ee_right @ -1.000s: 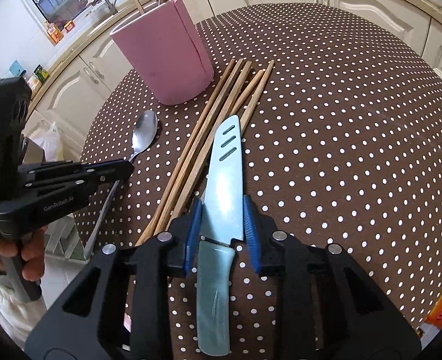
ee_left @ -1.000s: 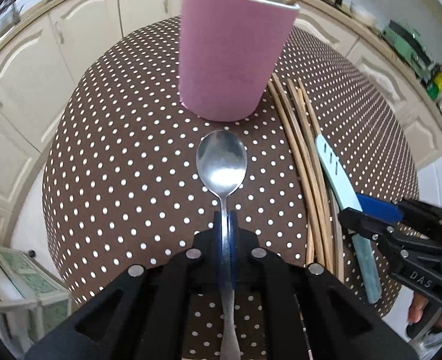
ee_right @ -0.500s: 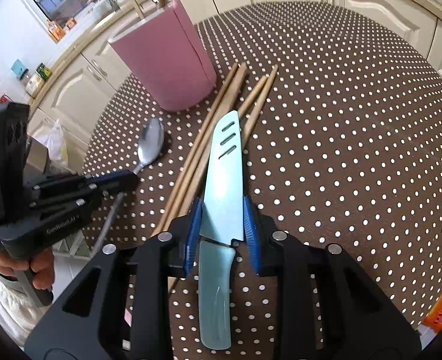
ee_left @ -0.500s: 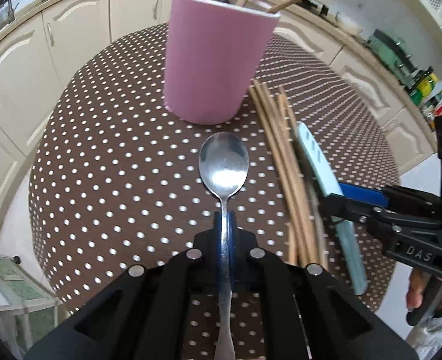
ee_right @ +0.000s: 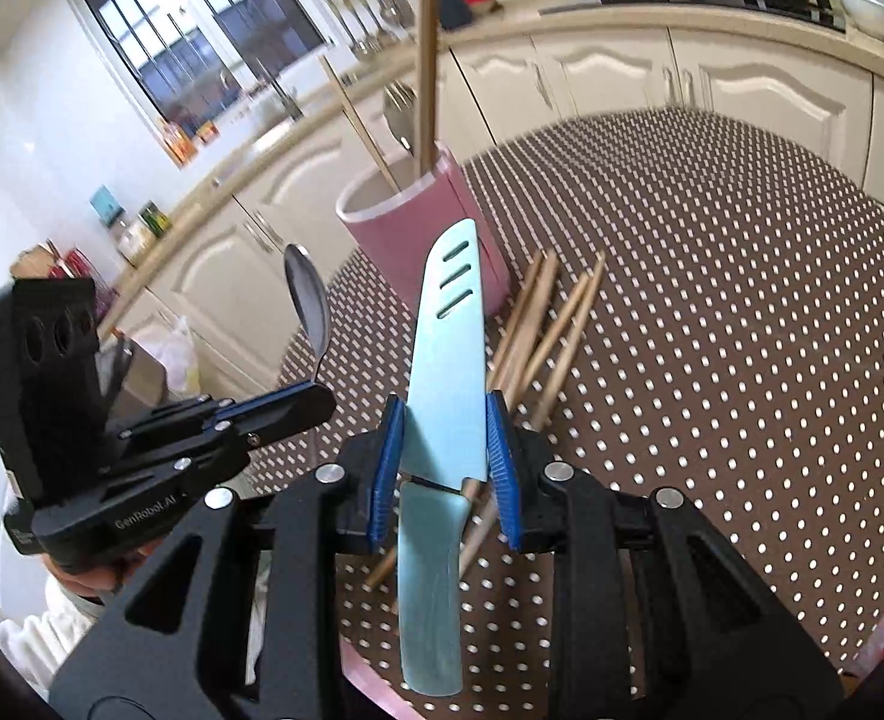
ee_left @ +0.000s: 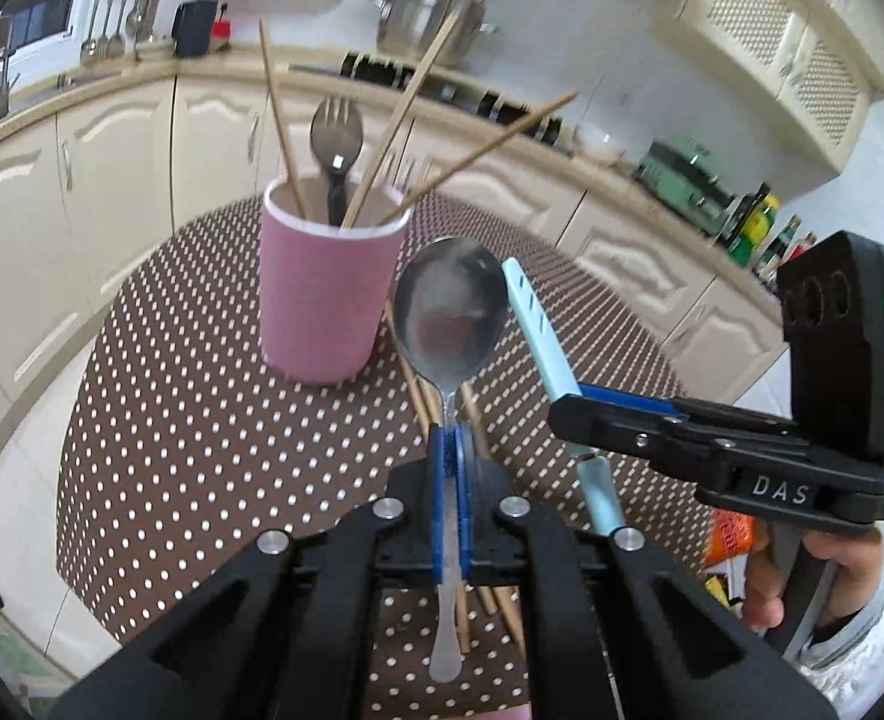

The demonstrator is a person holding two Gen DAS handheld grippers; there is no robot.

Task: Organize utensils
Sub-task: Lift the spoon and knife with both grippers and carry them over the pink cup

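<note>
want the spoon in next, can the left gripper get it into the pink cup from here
Probably yes. The left gripper holds the spoon above the table, nothing lies between it and the pink cup, though chopsticks and a fork crowd the opening.

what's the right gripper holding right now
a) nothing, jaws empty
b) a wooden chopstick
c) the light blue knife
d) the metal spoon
c: in the right wrist view the right gripper has its blue pads closed on both sides of the light blue knife, while the metal spoon sits in the left gripper.
</note>
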